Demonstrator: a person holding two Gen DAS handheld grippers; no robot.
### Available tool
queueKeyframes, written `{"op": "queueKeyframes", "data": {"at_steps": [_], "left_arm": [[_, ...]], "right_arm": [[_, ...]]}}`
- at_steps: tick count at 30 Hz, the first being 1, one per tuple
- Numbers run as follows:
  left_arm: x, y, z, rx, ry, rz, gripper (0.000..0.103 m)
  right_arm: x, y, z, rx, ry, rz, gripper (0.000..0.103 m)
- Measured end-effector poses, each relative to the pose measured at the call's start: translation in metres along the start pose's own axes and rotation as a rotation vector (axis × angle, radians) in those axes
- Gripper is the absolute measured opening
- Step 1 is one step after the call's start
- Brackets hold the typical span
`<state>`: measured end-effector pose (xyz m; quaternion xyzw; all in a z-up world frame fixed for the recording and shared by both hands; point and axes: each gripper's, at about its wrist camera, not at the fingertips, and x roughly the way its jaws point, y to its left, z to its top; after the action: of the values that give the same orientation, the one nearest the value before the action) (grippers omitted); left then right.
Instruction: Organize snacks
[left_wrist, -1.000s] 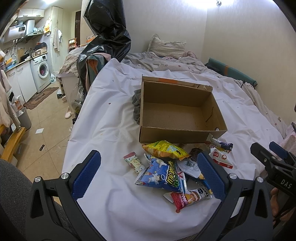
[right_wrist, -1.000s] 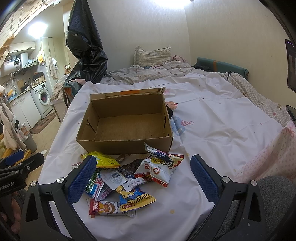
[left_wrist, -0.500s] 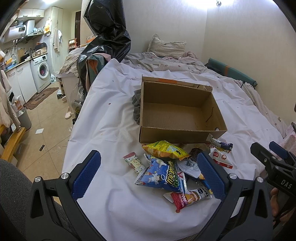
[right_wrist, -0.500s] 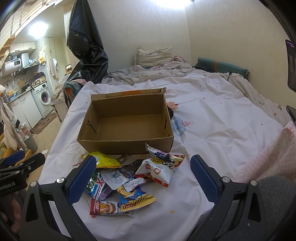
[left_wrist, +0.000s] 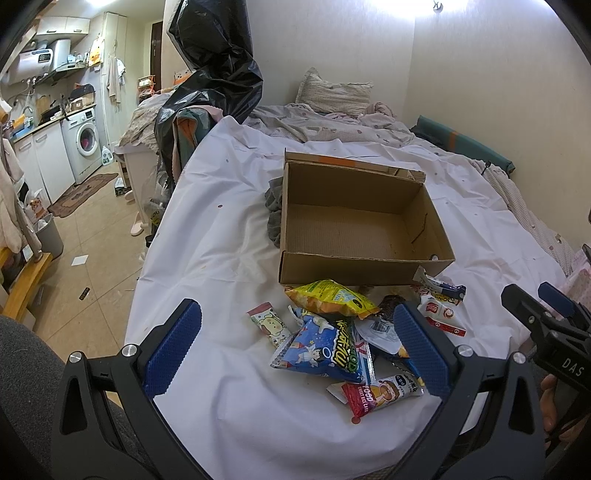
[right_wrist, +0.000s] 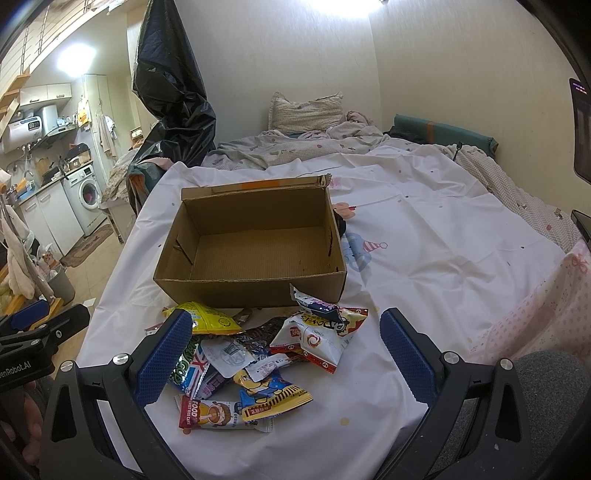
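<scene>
Just crinkly snack packets, corrugated rect. box

cardboard box: open, empty, upright, frame centre | snack pile: loose packets overlapping, lower centre, just before box front wall | yellow bag: topmost, nearest box | red rice-cake bar: lowest, flat

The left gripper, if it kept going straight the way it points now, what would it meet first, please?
Most likely the snack pile on the white sheet: the open left gripper frames the blue packet. The empty cardboard box lies beyond. Depth is uncertain.
</scene>
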<state>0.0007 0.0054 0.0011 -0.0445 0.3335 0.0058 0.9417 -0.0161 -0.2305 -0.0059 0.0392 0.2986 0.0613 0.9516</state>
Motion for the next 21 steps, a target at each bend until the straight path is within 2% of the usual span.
{"op": "queueKeyframes", "data": {"at_steps": [14, 21], "left_arm": [[-0.0002, 0.0012, 0.0004, -0.004, 0.002, 0.001, 0.103], [0.0051, 0.0097, 0.0087, -0.028, 0.055, -0.024, 0.103]], "right_arm": [[0.0011, -0.0015, 0.0001, 0.0, 0.0, 0.001, 0.103], [-0.0025, 0.0004, 0.0038, 0.023, 0.017, 0.012, 0.103]]}}
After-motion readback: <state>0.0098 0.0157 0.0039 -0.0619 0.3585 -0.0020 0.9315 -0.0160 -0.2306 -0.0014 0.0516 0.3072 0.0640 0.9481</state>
